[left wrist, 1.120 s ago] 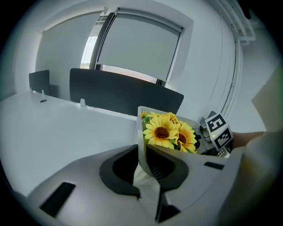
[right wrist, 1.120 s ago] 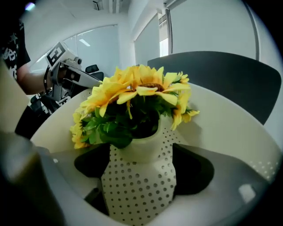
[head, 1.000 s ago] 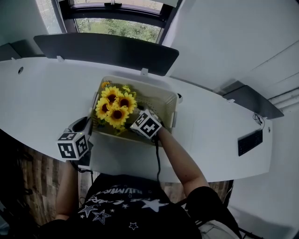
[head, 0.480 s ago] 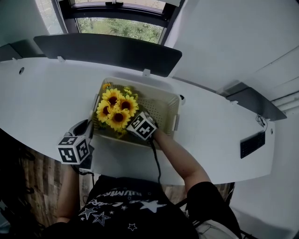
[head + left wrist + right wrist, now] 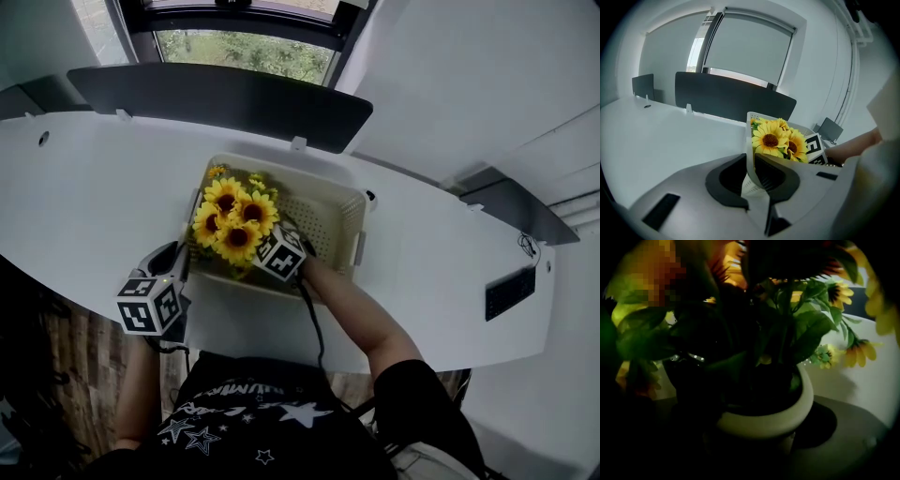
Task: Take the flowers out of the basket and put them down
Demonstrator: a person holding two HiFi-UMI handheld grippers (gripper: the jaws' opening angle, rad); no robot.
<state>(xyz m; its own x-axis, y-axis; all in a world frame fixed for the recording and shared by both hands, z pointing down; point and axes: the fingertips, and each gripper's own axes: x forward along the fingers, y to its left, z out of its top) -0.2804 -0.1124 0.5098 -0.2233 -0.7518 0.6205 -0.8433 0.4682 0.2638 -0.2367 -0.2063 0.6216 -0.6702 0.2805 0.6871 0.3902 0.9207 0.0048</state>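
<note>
the left tongs (image 5: 751, 161) pinch the basket (image 5: 349, 217) wall and the right tongs (image 5: 757, 437) look closed on the rim of the sunflower pot (image 5: 790, 414), which sits inside the basket on the tabletop (image 5: 94, 197), so lifting by that one-sided hold could tip the top-heavy pot or let it slip.

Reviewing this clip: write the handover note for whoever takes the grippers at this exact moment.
Left gripper: shut on the left wall of the basket, steadying it.
Right gripper: down inside the basket, with the flower pot between its jaws; it is too dark to confirm a firm grip.
Sunflowers: in their pot, inside the basket on the white table.
Done: the reach only.
Left: secure the pot, lift it out, set it on the table.
</note>
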